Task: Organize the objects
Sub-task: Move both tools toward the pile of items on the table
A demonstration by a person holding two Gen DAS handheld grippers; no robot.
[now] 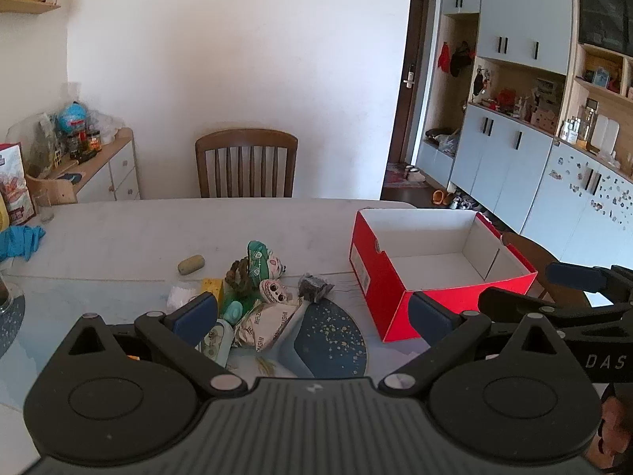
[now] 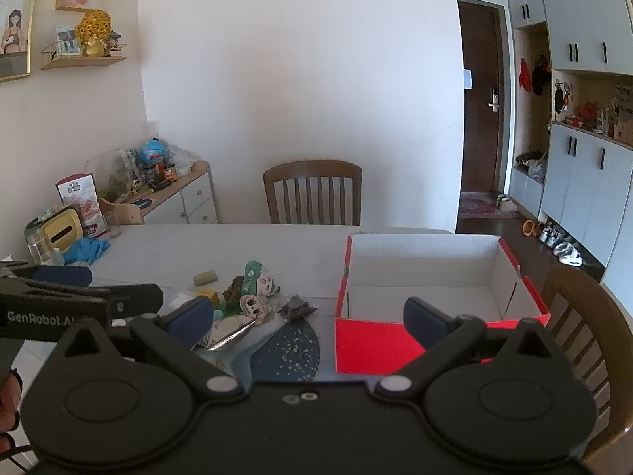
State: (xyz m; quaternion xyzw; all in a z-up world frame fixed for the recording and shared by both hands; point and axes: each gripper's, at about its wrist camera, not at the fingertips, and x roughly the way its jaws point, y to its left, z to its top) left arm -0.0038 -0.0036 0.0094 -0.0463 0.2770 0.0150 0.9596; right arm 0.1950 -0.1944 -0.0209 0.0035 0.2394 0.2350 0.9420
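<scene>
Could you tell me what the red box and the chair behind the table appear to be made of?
The red box looks like cardboard: matte red outside, plain white inside, with thin folded walls and a visible corner seam. The chair appears to be wood with a smooth brown finish, judging by its slatted back and even colour.

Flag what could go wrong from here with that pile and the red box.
1. The pile is tangled: toys and wrappers overlap, so a grab may drag neighbours along.
2. The box sits at the table edge beside a chair; a nudge could shift it off.
3. Both claws, left and right, are open and close together, so they may collide.
</scene>
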